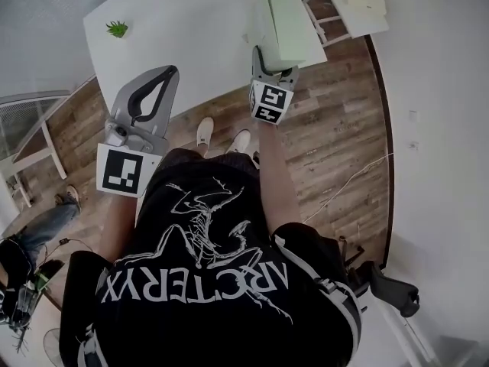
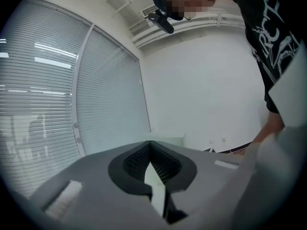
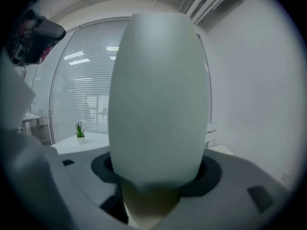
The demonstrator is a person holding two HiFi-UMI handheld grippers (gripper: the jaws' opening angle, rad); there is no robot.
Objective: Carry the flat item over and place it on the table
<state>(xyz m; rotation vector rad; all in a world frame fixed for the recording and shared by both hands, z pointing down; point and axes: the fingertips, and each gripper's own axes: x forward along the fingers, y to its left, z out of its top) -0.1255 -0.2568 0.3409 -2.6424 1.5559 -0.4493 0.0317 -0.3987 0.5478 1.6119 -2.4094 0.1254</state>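
The flat item [image 1: 292, 17] is a pale green slab, and my right gripper [image 1: 275, 69] is shut on its near end. It juts forward over the near right corner of the white table [image 1: 191, 29]; I cannot tell whether it touches the top. In the right gripper view the slab [image 3: 158, 95] fills the middle and hides the fingertips. My left gripper [image 1: 168, 73] is held up at the left, over the table's near edge, shut with nothing in it. In the left gripper view its tips [image 2: 150, 145] meet and point at a white wall and blinds.
A small green plant [image 1: 118, 29] in a white pot stands on the table's far left. White shelving [image 1: 359, 6] stands beyond the table at the right, and a white frame [image 1: 30, 121] at the left. Bags and cables [image 1: 23, 281] lie on the wooden floor.
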